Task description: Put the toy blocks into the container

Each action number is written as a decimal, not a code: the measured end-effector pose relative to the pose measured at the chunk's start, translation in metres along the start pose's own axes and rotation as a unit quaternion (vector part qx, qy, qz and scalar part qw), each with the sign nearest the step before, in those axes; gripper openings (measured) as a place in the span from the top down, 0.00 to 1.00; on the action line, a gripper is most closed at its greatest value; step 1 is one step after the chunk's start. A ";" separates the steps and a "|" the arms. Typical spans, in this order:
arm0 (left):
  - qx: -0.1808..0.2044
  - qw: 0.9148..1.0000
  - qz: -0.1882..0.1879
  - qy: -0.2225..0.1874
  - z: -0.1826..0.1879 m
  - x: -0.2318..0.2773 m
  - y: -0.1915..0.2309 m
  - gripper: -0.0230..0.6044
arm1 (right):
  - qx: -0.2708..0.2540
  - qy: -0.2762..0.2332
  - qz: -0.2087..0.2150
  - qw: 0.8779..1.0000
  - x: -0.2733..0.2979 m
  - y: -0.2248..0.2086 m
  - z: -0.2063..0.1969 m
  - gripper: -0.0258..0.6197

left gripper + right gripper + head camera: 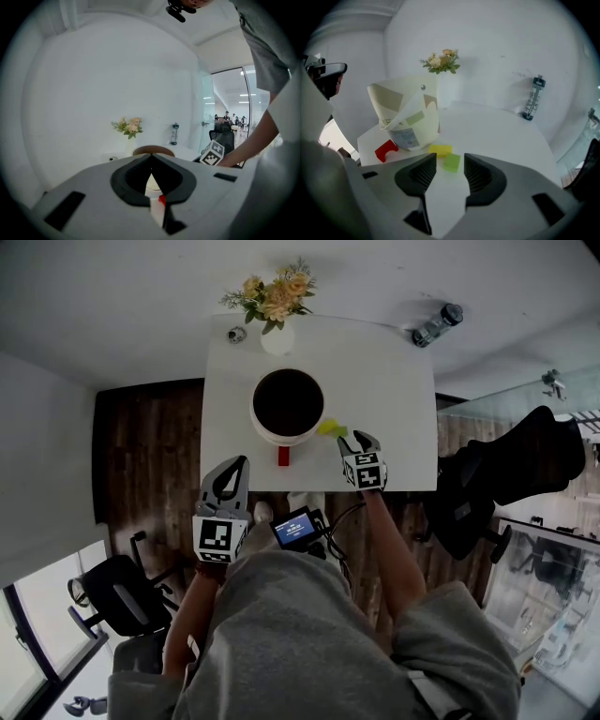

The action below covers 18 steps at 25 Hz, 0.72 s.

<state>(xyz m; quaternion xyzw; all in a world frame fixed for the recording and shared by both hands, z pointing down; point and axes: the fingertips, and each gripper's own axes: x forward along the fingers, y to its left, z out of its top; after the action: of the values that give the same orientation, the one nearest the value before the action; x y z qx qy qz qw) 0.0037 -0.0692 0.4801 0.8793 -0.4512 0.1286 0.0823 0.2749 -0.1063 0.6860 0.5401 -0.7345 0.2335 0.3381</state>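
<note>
A white table carries the white container, a round tub with a dark inside, which stands near the middle of the table's near half. Three toy blocks lie on the table outside it. The red block, with an arch cut in it, sits just beside the container's wall on the side nearest the person. The yellow block lies close to the container's base on its right, and the green block rests just beside the yellow one. The right tongs point down at the table with their ribbed jaws apart. In the right gripper view the green block shows in the gap just beyond the jaw tips, and neither pad presses on it, so these tongs hold nothing. The left tongs hang at the table's near edge, well apart from the blocks. Their jaws are closed tip to tip with nothing between them, and the left gripper view looks through the slit below the tips at the container's wall and a bit of the red block. At the far edge of the table stands a vase of flowers. A bottle is at the far right corner.
</note>
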 end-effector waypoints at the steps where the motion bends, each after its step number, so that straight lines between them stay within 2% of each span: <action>1: 0.001 1.000 0.001 0.002 -0.002 0.003 0.000 0.95 | 0.005 0.005 0.003 1.000 0.006 -0.001 -0.002 0.66; 12: 0.002 1.000 0.006 0.018 -0.008 0.022 -0.003 0.95 | 0.011 0.038 0.015 0.999 0.043 -0.001 -0.015 0.65; 18: 0.000 1.000 0.002 0.018 -0.006 0.024 -0.004 0.95 | 0.003 0.051 0.018 0.999 0.044 -0.002 -0.021 0.70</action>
<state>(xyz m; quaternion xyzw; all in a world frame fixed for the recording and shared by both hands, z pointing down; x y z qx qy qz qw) 0.0202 -0.0841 0.4928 0.8760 -0.4513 0.1445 0.0896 0.2731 -0.1200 0.7331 0.5151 -0.7253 0.2687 0.3693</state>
